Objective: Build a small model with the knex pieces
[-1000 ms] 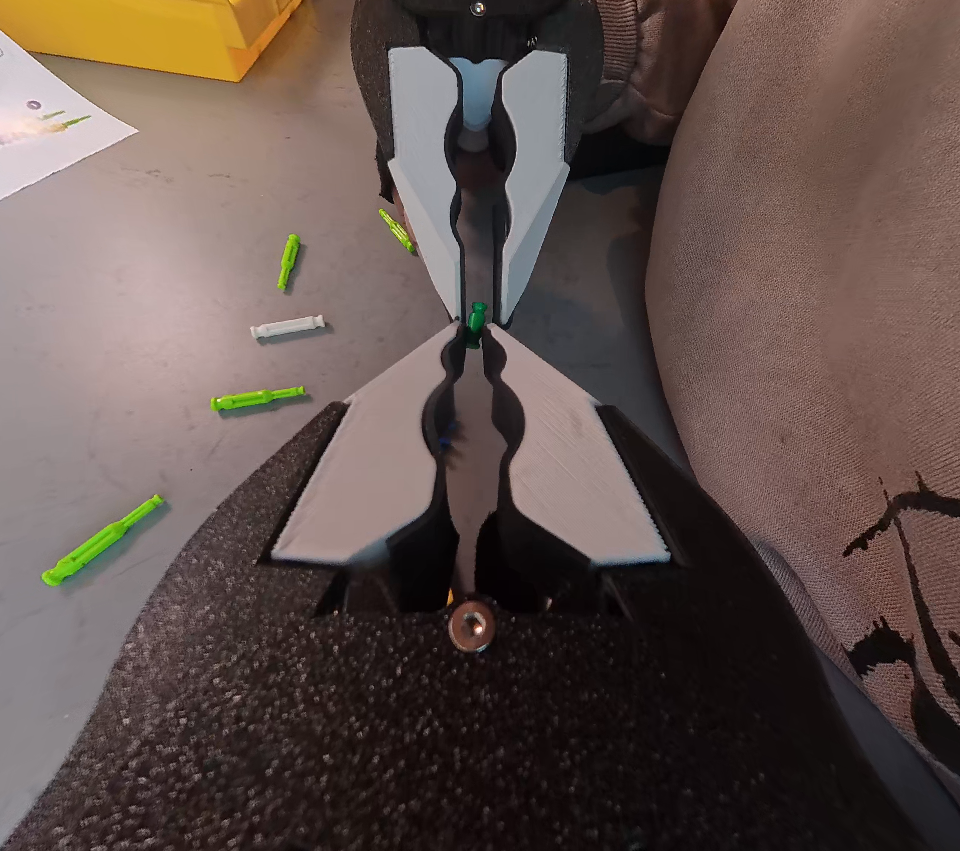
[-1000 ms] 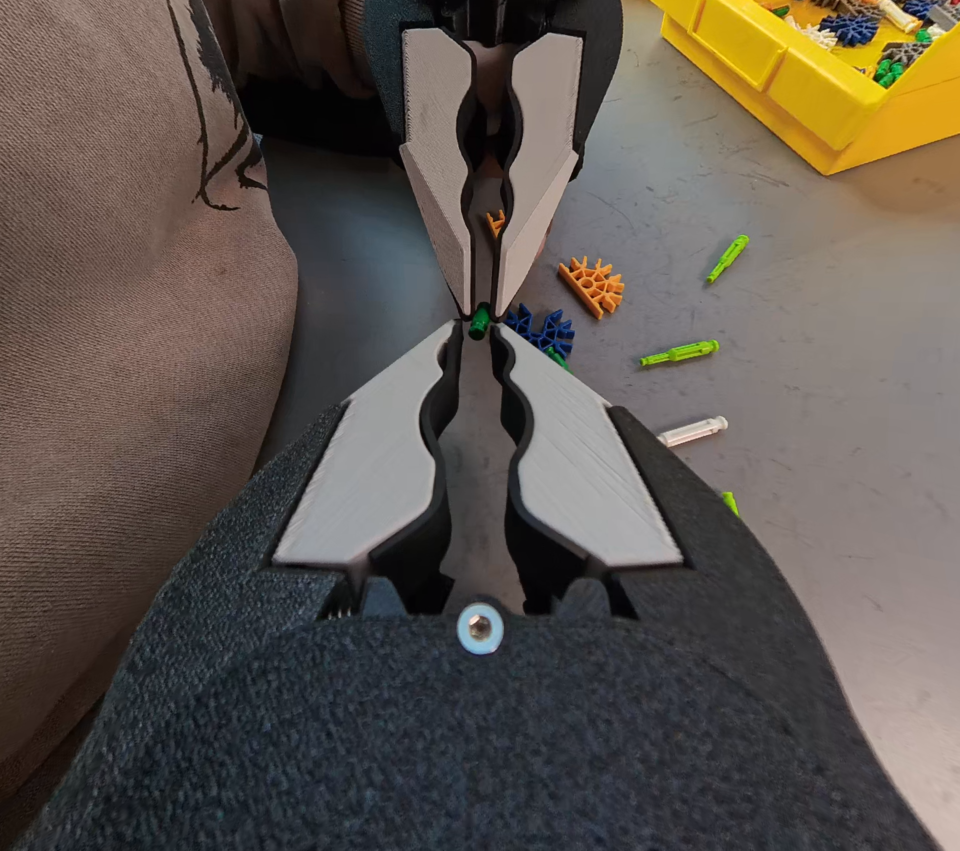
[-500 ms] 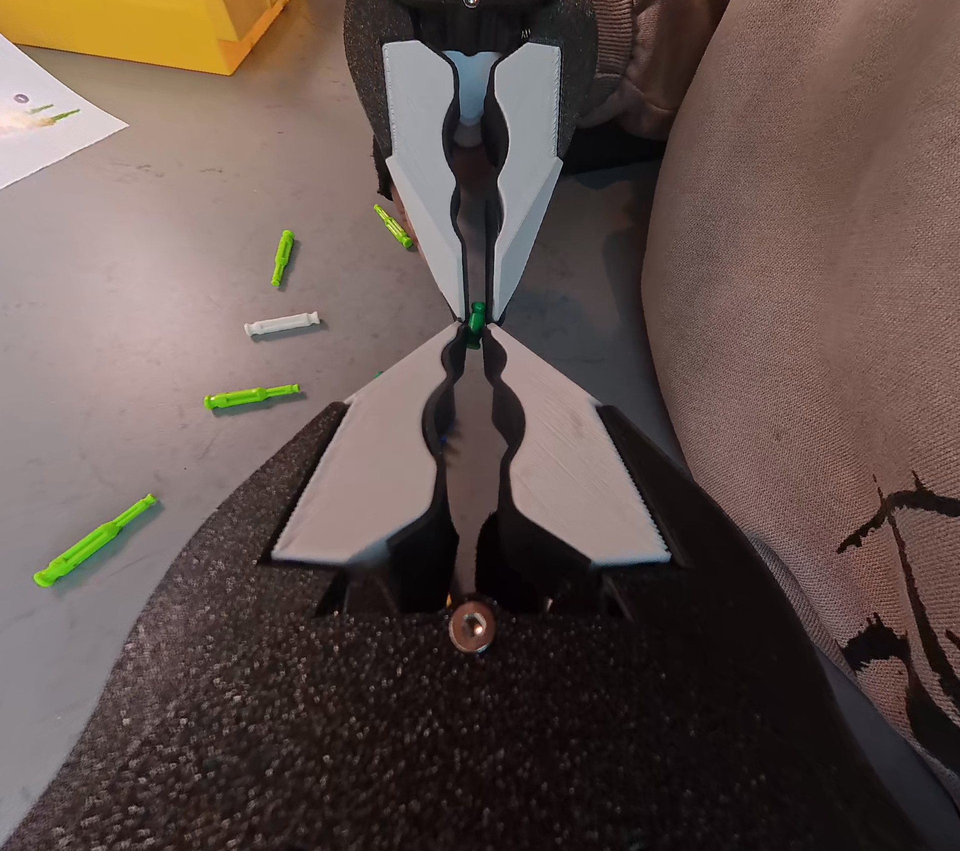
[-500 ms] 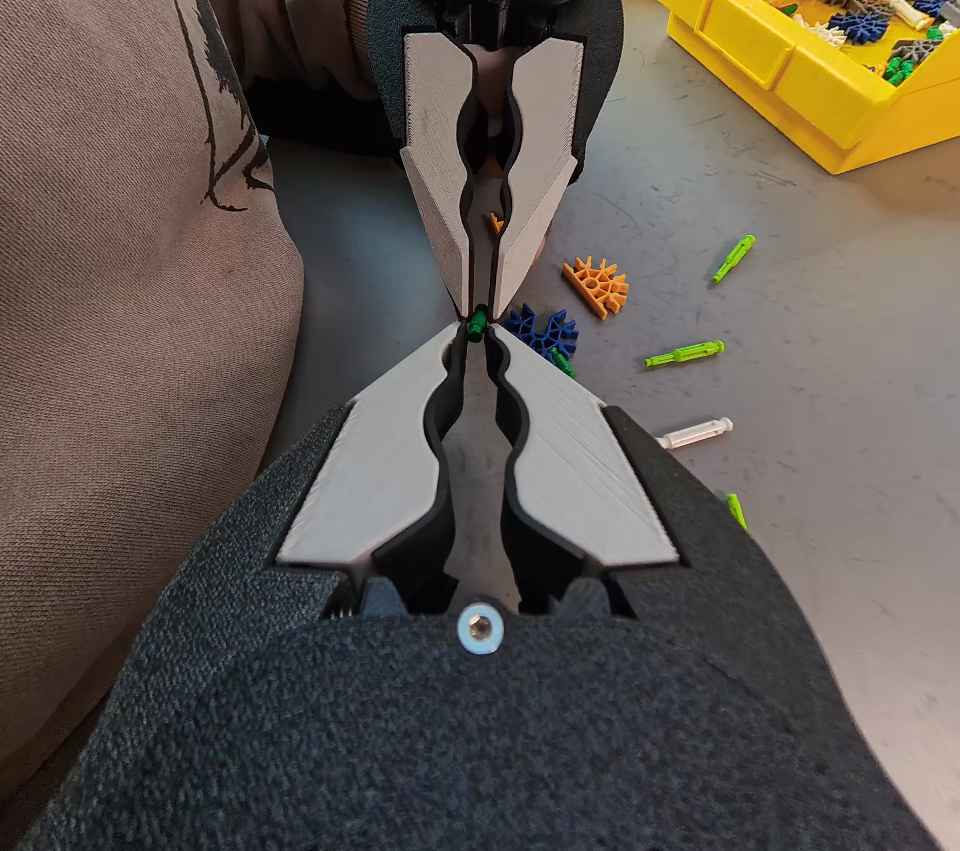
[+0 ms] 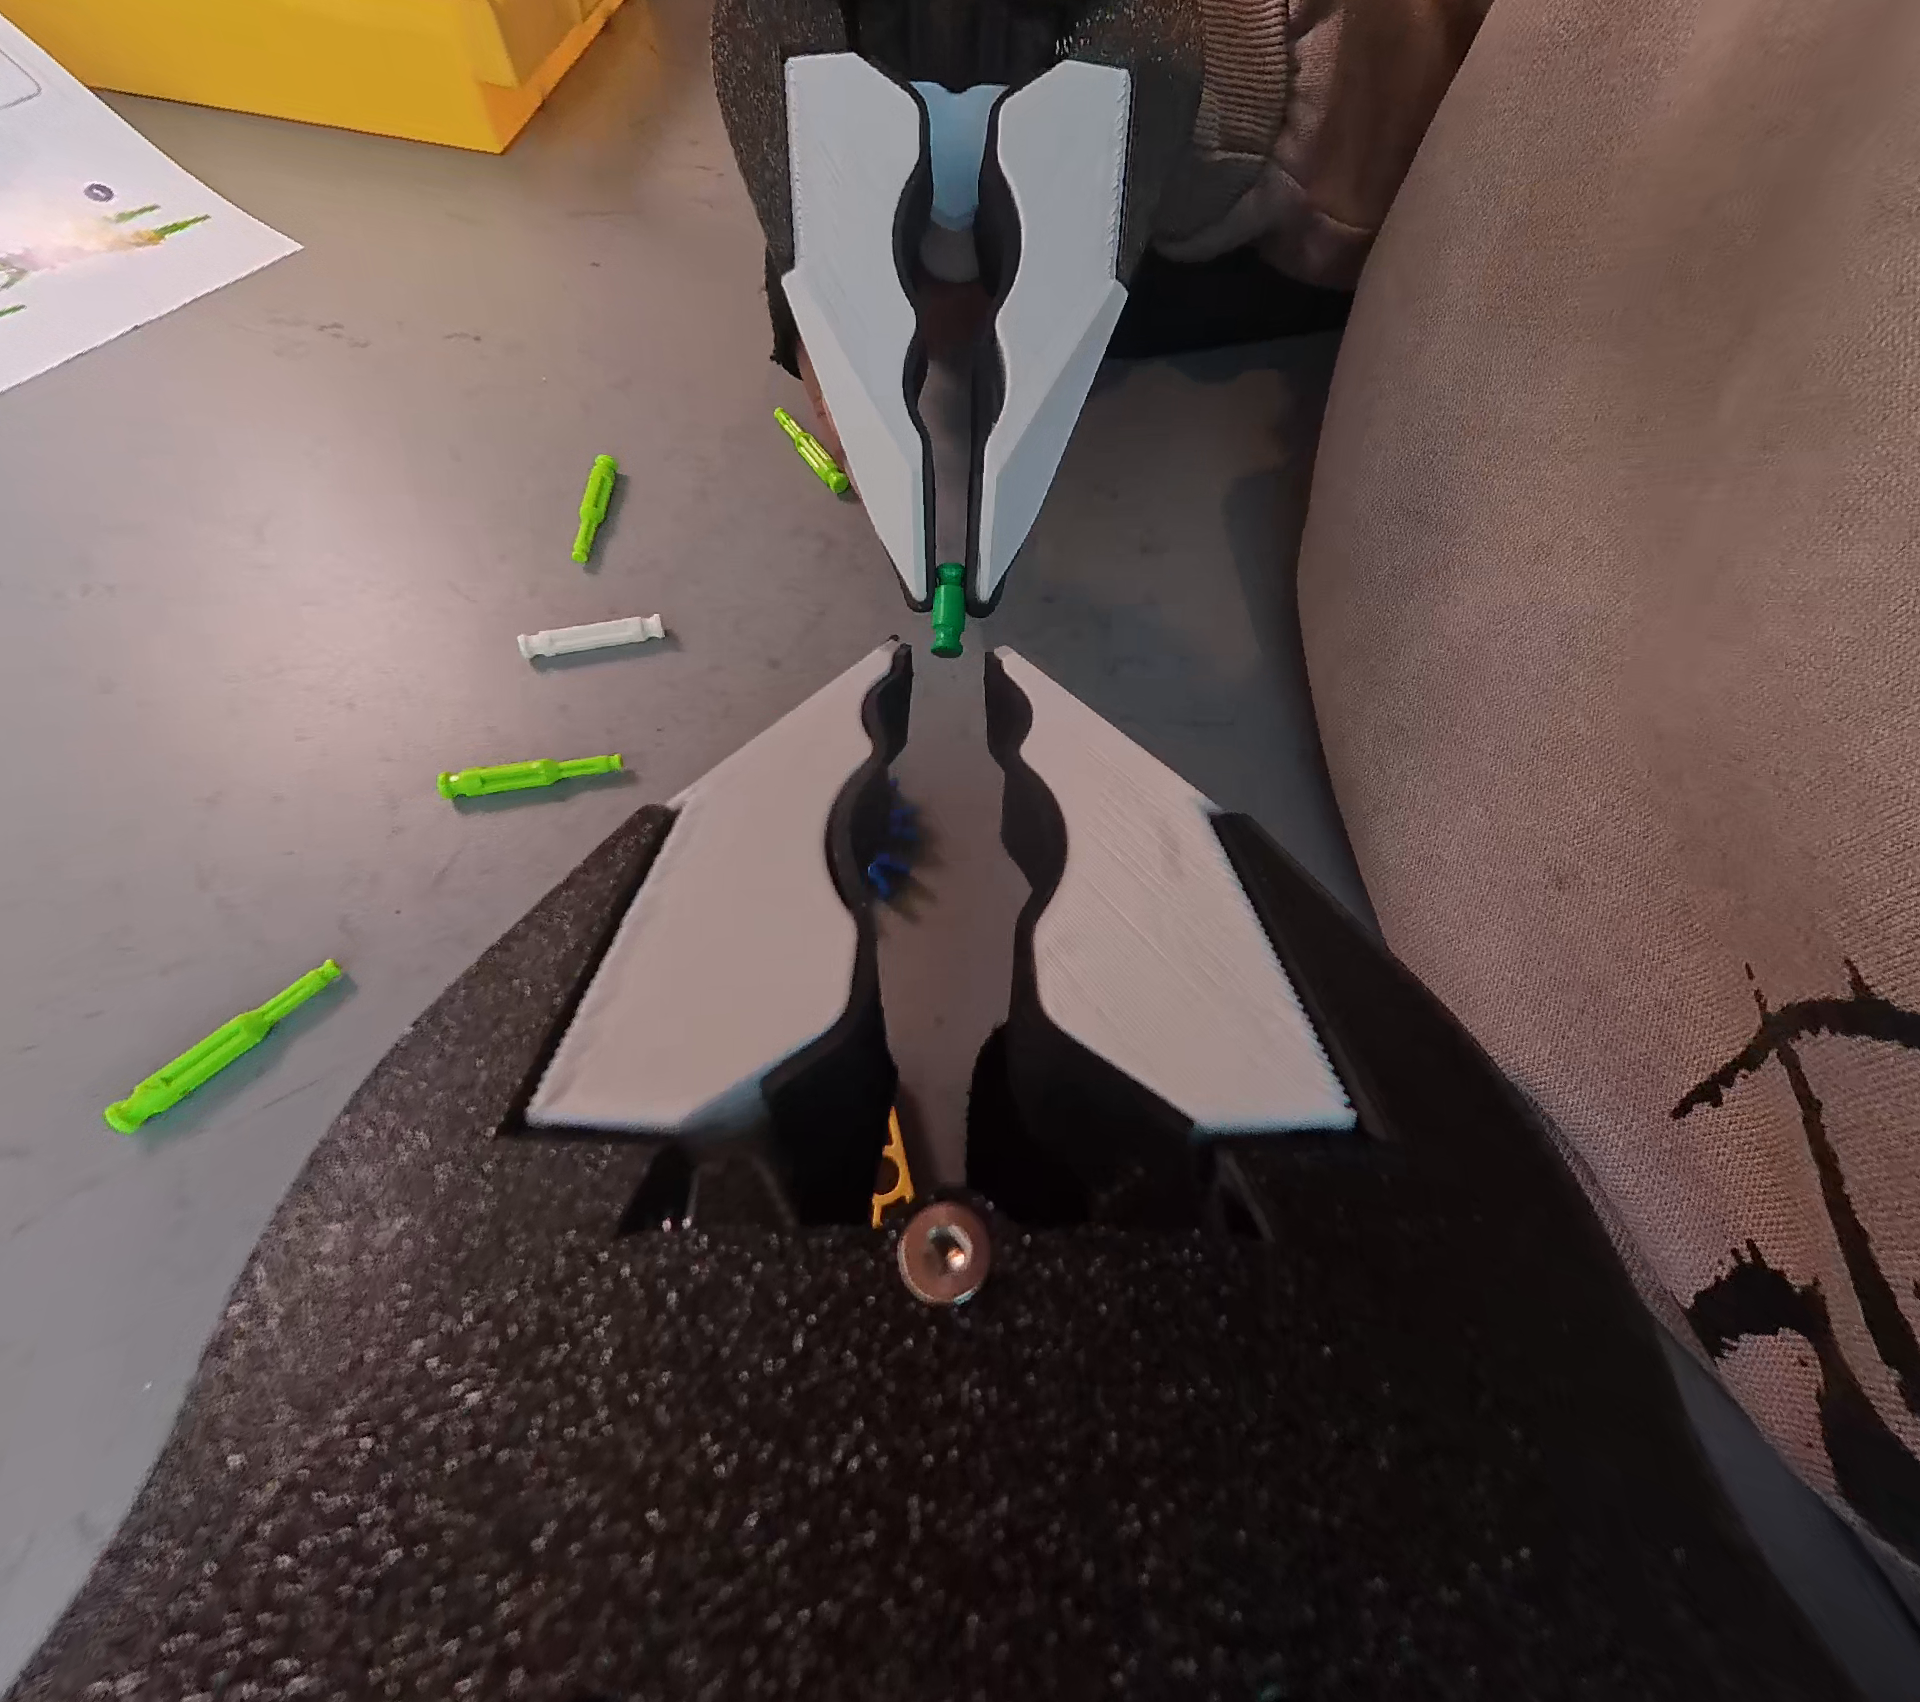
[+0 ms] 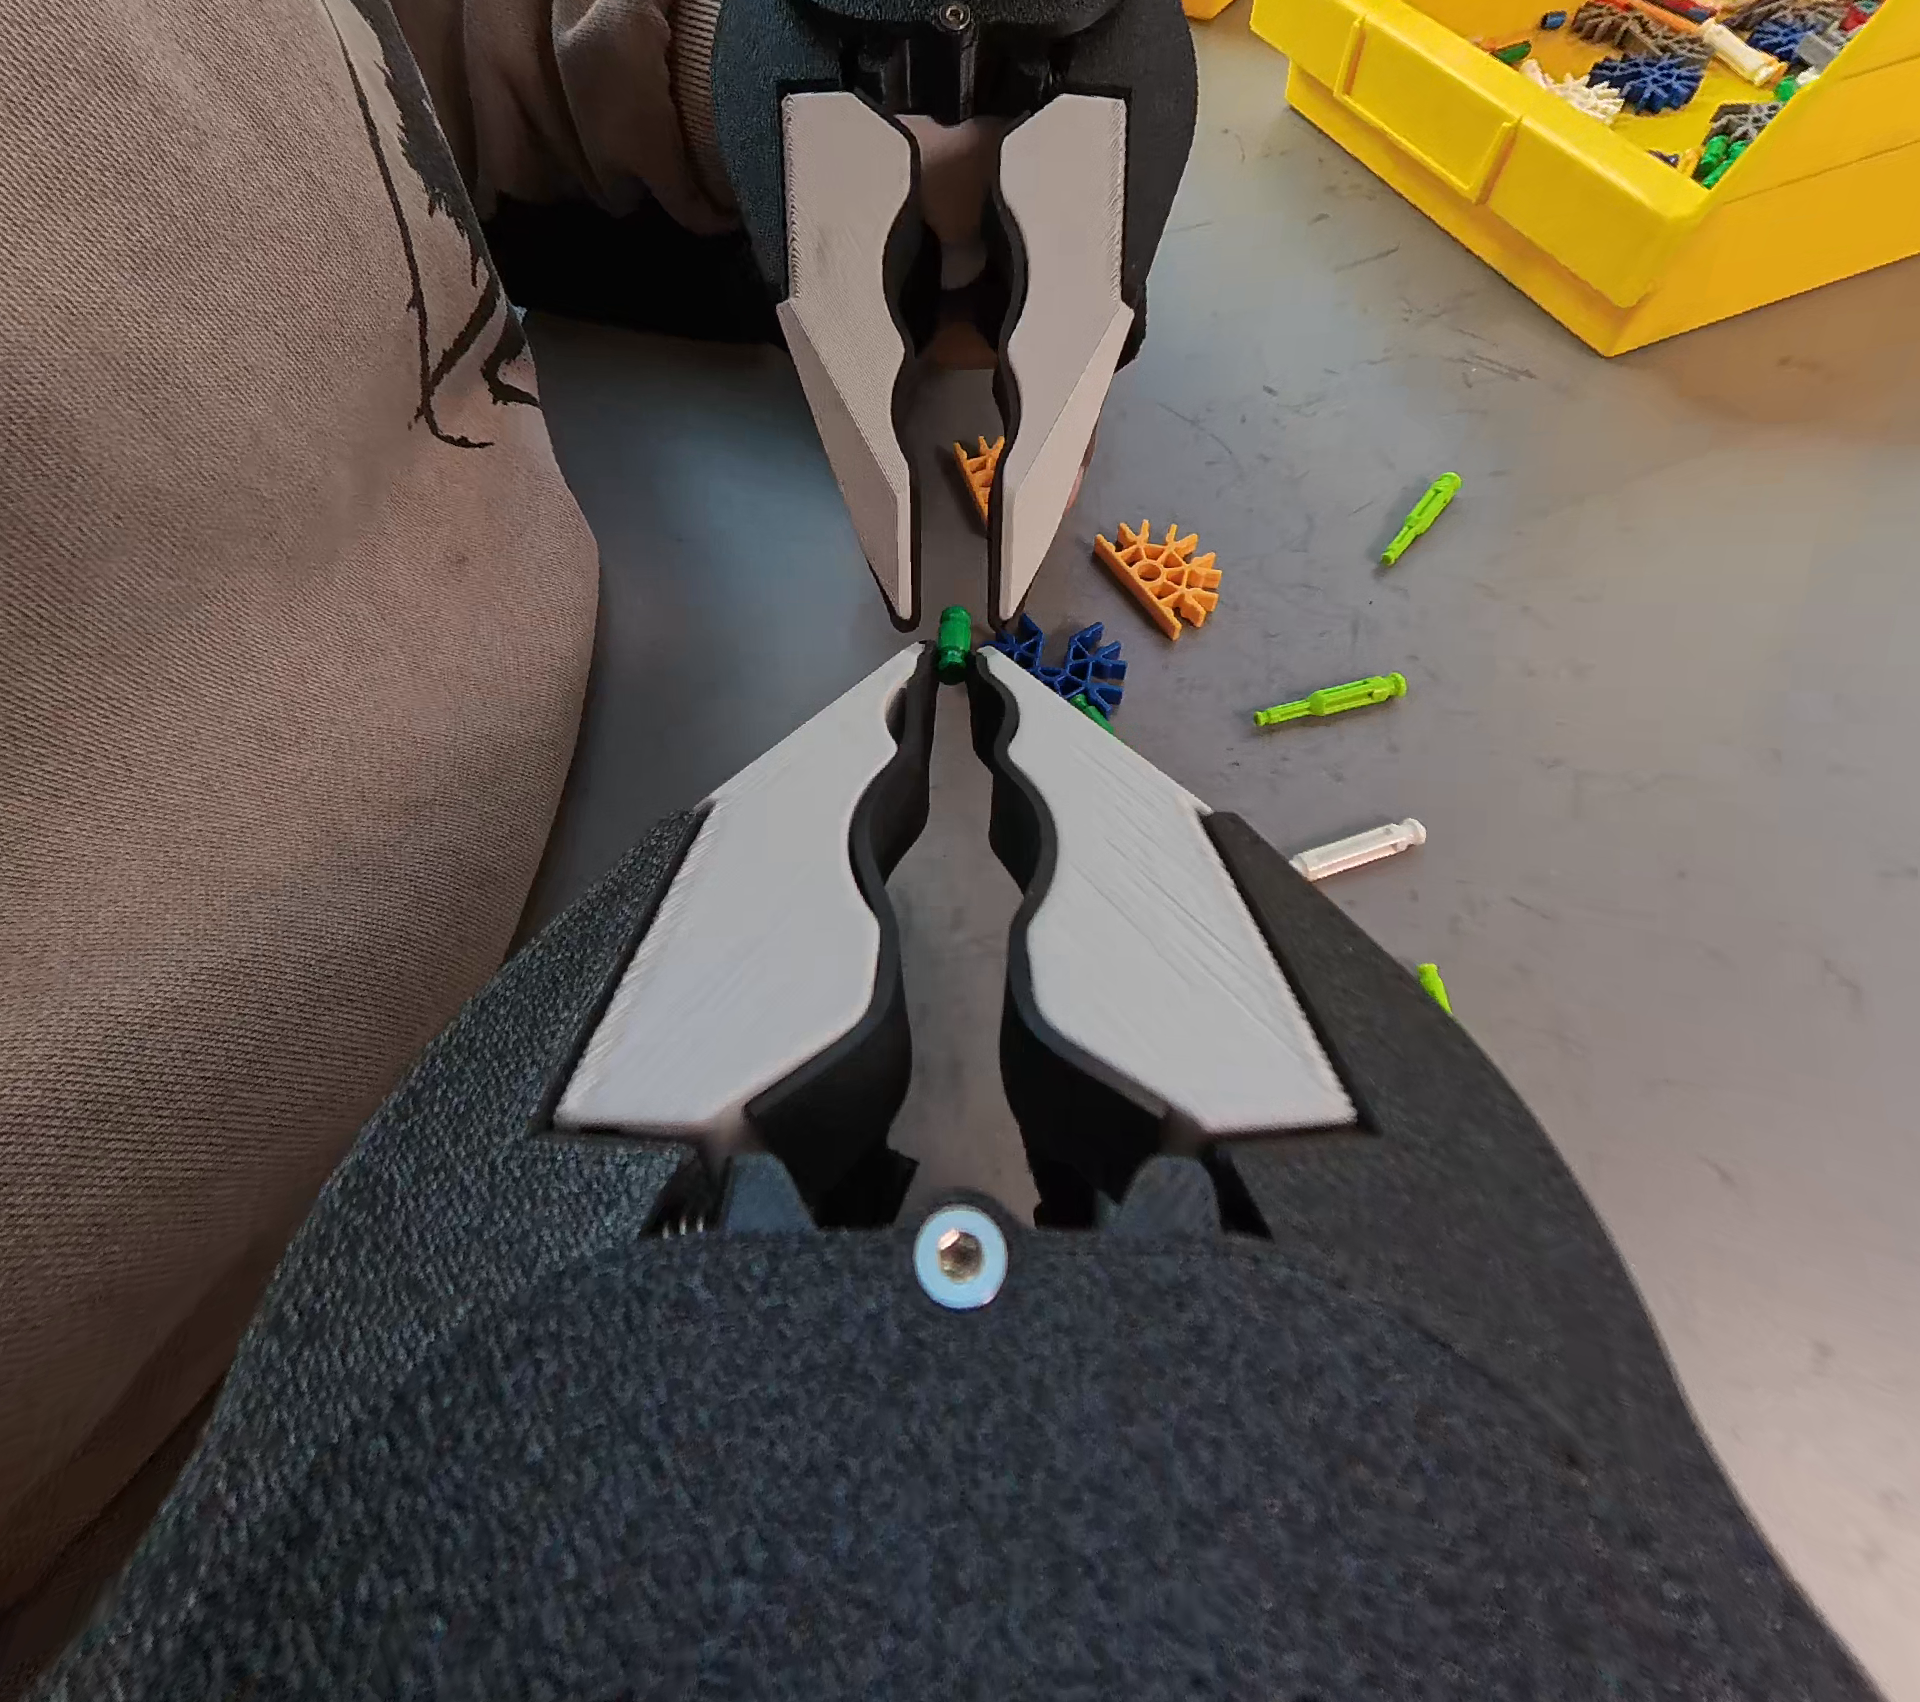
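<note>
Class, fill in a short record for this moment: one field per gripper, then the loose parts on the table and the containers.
left gripper: open, tips apart, just clear of the dark green rod
right gripper: shut on dark green rod, above the grey table
loose parts: lime green rods, white rod, blue connector, orange connector
containers: yellow bin holding mixed pieces

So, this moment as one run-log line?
left gripper: jaws open | right gripper: jaws shut on small dark-green plastic rod | both tip-to-tip over grey table

Blue pc (image 5: 891, 842) half-hidden behind fingers (image 5: 727, 914)
</note>
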Available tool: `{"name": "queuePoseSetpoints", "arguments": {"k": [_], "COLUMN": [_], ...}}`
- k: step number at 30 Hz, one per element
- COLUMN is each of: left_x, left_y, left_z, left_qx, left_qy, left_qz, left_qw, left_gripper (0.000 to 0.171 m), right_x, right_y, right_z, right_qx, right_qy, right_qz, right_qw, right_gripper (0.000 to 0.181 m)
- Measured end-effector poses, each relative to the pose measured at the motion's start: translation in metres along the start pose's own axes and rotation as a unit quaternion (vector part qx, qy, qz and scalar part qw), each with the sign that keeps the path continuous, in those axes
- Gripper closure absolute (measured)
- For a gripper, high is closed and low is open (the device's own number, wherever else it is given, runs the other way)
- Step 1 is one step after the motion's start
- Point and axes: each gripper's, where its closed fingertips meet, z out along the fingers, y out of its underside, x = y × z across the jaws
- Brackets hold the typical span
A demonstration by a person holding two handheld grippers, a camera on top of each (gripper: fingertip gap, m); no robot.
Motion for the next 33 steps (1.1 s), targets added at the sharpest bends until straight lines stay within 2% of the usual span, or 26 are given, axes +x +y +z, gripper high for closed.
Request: {"name": "queuePoseSetpoints", "arguments": {"k": [3, 11, 25, 33], "left_x": [0.002, 0.002, 0.004, 0.005], "left_y": [0.000, -0.002, 0.009, 0.009], "left_z": [0.002, 0.001, 0.008, 0.002], "left_qx": [-0.001, 0.003, -0.043, -0.044], "left_qy": [0.001, 0.004, -0.011, -0.028], "left_qz": [0.005, 0.006, 0.051, 0.060], "left_qw": [1.000, 1.000, 0.998, 0.997], "left_gripper": [0.166, 0.166, 0.166, 0.166], "right_x": [-0.002, -0.003, -0.005, -0.005], "right_y": [0.001, 0.000, 0.015, 0.008], "right_z": [0.001, 0.000, 0.011, 0.012], "right_qx": [-0.003, 0.000, -0.052, -0.037], "right_qy": [-0.004, -0.005, -0.002, 0.015], "right_qz": [-0.004, -0.005, -0.017, -0.029], "right_qw": [1.000, 1.000, 0.998, 0.999], "right_gripper": [0.178, 0.178, 0.177, 0.173]}}
